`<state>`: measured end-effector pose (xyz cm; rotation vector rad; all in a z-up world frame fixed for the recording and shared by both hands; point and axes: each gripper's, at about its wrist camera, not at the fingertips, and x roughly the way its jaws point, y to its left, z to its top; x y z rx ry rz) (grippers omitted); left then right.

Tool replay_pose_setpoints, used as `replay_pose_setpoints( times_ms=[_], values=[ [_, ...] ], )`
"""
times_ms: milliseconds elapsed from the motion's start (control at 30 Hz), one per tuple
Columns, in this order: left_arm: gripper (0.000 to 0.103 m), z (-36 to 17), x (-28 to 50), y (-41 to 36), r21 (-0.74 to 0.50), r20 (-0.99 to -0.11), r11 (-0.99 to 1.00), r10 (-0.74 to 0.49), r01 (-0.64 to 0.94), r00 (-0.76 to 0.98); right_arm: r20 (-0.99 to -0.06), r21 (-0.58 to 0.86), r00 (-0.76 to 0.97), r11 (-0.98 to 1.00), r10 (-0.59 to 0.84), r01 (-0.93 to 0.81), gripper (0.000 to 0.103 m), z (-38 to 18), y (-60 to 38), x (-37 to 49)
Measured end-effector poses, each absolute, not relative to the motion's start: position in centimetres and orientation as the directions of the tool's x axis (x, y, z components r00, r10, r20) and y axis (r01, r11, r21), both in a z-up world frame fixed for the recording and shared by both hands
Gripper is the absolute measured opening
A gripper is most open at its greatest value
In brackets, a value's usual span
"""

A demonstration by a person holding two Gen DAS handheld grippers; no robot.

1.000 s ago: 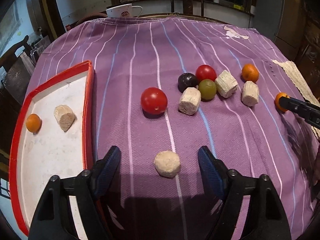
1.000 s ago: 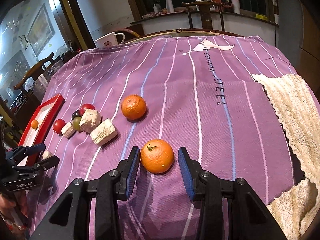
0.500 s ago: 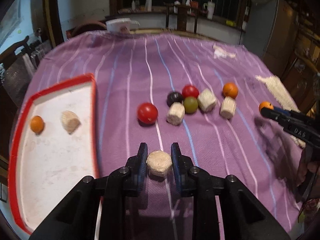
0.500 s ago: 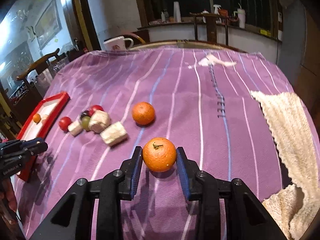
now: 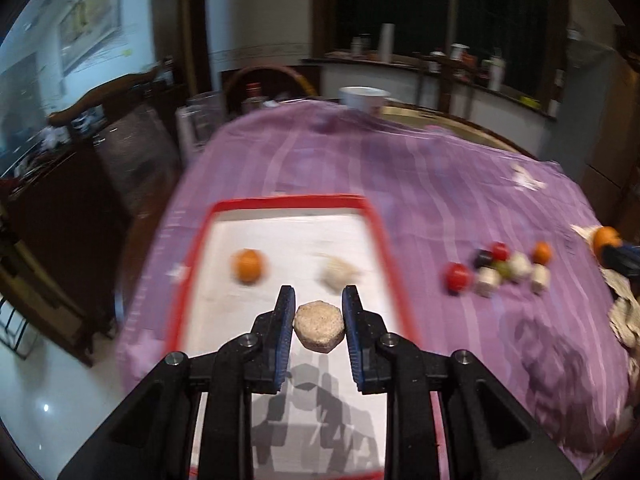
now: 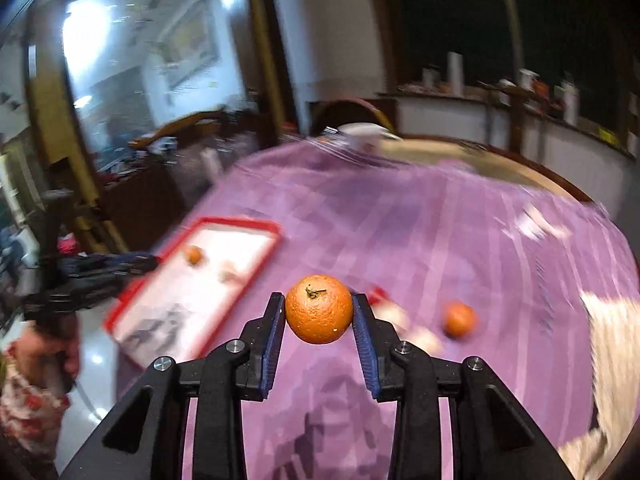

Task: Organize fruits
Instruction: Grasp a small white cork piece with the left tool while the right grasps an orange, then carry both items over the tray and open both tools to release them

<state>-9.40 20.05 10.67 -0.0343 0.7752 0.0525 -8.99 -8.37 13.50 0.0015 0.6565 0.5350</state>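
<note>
Nearest the left wrist camera, the left tool (image 5: 319, 320) pinches a pale cut chunk (image 5: 319, 326) between its blue pads and holds it above the near part of the red-rimmed tray (image 5: 384, 240). In the right wrist view, the right tool (image 6: 319, 320) is clamped on an orange (image 6: 319, 309), stem end up, clear of the purple striped cloth (image 6: 460, 248) that covers the surface.

A little farther on, the tray's white floor already carries a small orange fruit (image 5: 249, 265) on the left and another pale chunk (image 5: 339, 273) to its right, well apart from each other. So two pieces are sorted and two more are in the grip; judging by where the tools point, the chunk looks close to its drop, while the orange has more way to go leftward to reach the tray.

Farther right on the cloth lies the unsorted group: a red tomato (image 5: 457, 276) standing a bit apart, then a tight cluster of a dark plum (image 5: 483, 258), a second red fruit (image 5: 499, 251), a green fruit (image 5: 505, 268) and three pale chunks, with a loose orange (image 5: 542, 253) at its far right. That leaves roughly eight pieces to move, so the task looks under halfway. A white cup (image 5: 364, 98) sits at the far edge.
</note>
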Motion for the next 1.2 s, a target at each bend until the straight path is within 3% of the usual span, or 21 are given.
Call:
replay_pose_setpoints(
  times_ms=[200, 400, 667, 767, 967, 1000, 1100, 1200],
  values=[
    [0.023, 7.5, -5.6, 27.1, -0.093, -0.778, 0.974, 0.057, -0.204, 0.625, -0.62, 0.204, 0.527, 0.768, 0.581, -0.607, 0.037, 13.4, 1.9, -6.4],
    [0.023, 4.8, -3.8, 28.7, -0.166, -0.813, 0.961, -0.007, -0.22, 0.582, -0.738, 0.217, 0.397, 0.749, 0.546, -0.626, 0.037, 6.6, 10.2, -3.1],
    [0.025, 2.9, -2.6, 29.9, -0.218, -0.834, 0.948, -0.057, -0.231, 0.549, -0.779, 0.167, 0.39, 0.762, 0.491, -0.626, 0.038, 2.6, 13.5, -1.3],
    [0.048, 2.6, -2.5, 30.3, -0.254, -0.831, 0.938, -0.086, -0.237, 0.55, -0.784, 0.161, 0.392, 0.768, 0.481, -0.62, 0.038, 1.7, 14.0, -0.8],
    [0.071, 4.1, -3.8, 30.7, -0.34, -0.785, 0.913, -0.145, -0.224, 0.603, -0.76, 0.142, 0.42, 0.758, 0.495, -0.636, 0.04, 2.8, 13.9, -1.5],
    [0.079, 4.6, -4.2, 30.7, -0.33, -0.777, 0.915, -0.122, -0.234, 0.617, -0.75, 0.141, 0.427, 0.752, 0.505, -0.643, 0.041, 3.2, 13.8, -1.5],
    [0.089, 6.1, -5.5, 30.7, -0.31, -0.754, 0.913, -0.065, -0.267, 0.654, -0.719, 0.13, 0.454, 0.744, 0.526, -0.656, 0.044, 4.5, 13.3, -2.5],
    [0.09, 7.4, -7.3, 30.7, -0.293, -0.728, 0.899, 0.011, -0.326, 0.686, -0.689, 0.144, 0.469, 0.738, 0.553, -0.659, 0.044, 5.7, 12.2, -3.4]
  ],
)
